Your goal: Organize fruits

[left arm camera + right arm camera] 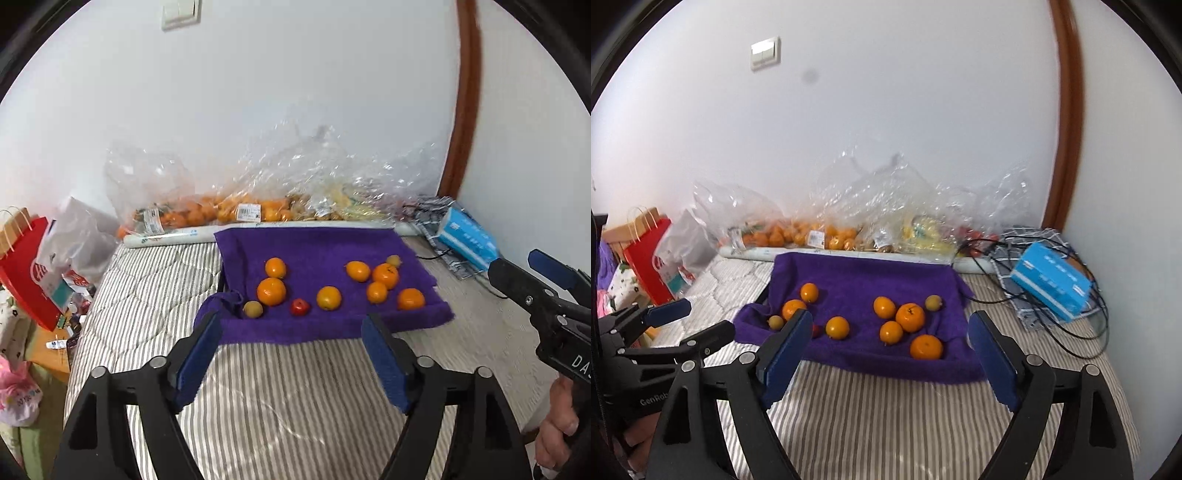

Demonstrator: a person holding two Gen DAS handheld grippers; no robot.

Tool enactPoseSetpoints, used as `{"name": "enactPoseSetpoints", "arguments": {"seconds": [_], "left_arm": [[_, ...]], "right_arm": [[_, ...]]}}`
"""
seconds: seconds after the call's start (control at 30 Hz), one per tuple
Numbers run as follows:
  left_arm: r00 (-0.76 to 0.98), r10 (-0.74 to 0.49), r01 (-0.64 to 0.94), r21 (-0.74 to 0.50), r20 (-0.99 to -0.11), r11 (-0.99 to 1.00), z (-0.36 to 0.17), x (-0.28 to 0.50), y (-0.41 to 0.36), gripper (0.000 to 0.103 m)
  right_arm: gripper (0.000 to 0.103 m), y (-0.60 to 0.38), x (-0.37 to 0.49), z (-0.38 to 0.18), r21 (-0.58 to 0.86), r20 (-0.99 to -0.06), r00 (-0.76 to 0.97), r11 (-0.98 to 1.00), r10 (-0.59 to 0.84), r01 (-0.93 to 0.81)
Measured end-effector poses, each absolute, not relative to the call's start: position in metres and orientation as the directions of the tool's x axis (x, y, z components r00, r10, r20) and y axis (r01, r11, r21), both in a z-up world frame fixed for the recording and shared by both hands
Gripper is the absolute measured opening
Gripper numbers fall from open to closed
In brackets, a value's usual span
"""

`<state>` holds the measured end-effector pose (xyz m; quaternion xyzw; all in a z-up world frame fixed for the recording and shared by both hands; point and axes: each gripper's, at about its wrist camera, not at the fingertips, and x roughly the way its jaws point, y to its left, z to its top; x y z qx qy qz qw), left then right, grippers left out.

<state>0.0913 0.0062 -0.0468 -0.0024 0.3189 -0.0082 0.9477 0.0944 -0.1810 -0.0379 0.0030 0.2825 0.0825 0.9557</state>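
A purple towel (325, 247) (860, 280) lies over a tray on the striped bed. On it rest several oranges, among them a big orange (271, 291) (793, 308) at the left and another orange (411, 298) (926, 347) at the right front. A small red fruit (299, 307) and two small yellow-green fruits (253, 308) (933, 302) lie among them. My left gripper (291, 325) hangs open above the bed, short of the towel's front edge, nothing between its blue pads. My right gripper (890, 325) is open and empty too, also short of the towel.
Clear plastic bags of oranges (207, 214) (798, 232) and other fruit line the wall behind the towel. A blue tissue pack (467, 236) (1051, 280) and black cables (1071, 325) lie at the right. A red paper bag (26, 266) (646, 262) stands at the left.
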Motion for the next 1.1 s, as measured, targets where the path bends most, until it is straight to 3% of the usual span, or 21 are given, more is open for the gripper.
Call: {"name": "enactPoseSetpoints", "arguments": {"seconds": [0.13, 0.53, 1.1], "left_arm": [[0.828, -0.027, 0.018, -0.023, -0.560, 1.000, -0.034, 0.058, -0.002, 0.084], [0.883, -0.008, -0.012, -0.039, -0.470, 0.999, -0.016, -0.009, -0.020, 0.089], [0.895, 0.008, -0.017, -0.016, -0.447, 1.000, -0.015, -0.029, -0.036, 0.089]], "right_arm": [[0.103, -0.193, 0.060, -0.027, 0.060, -0.491, 0.857, 0.987, 0.157, -0.146], [0.103, -0.218, -0.002, -0.025, 0.099, -0.494, 0.856, 0.987, 0.156, -0.123], [0.103, -0.222, -0.035, -0.021, 0.077, -0.464, 0.873, 0.988, 0.153, -0.132]]}}
